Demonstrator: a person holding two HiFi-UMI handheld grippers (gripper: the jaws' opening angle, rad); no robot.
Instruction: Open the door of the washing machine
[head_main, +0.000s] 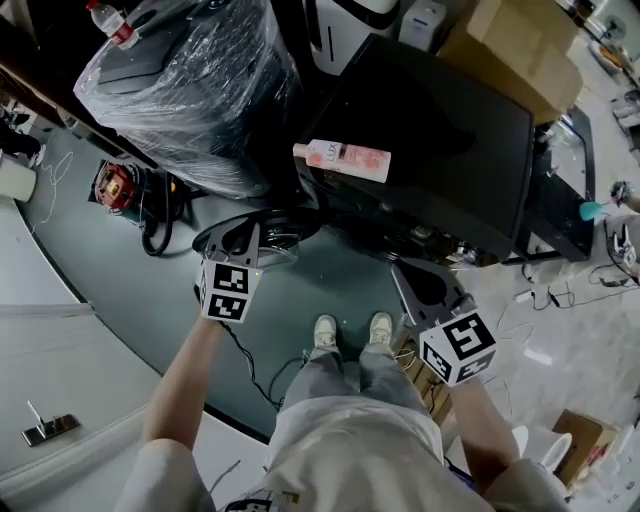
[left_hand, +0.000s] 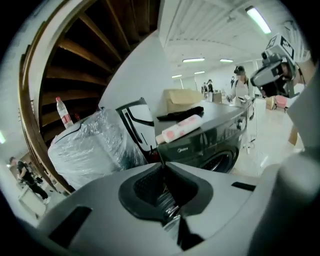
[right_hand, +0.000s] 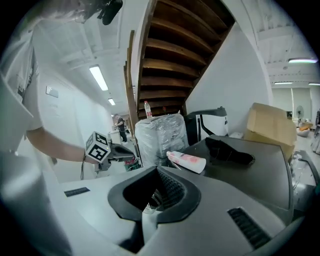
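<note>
Left gripper (left_hand: 161, 164) and right gripper (right_hand: 158, 169) each have jaws closed together, holding nothing. A dark washing machine (head_main: 440, 150) fills the upper right. A pink bottle (head_main: 345, 158) lies on top.

In the left gripper view the washing machine's (left_hand: 210, 142) round door (left_hand: 223, 161) is half hidden behind the left gripper (left_hand: 162, 164). In the head view the machine's front is out of sight. What the wrapped bundle (head_main: 190, 80) holds cannot be made out. The picture's top edge cuts the cardboard box (head_main: 520, 40).

White walls (right_hand: 235, 75), ceiling strip lights (right_hand: 98, 77), wooden stairs (right_hand: 175, 50) overhead. Grey-green floor mat (head_main: 130, 290). Wrapped bundle (head_main: 190, 90) 11 o'clock, cardboard box (head_main: 520, 50) 1 o'clock.
</note>
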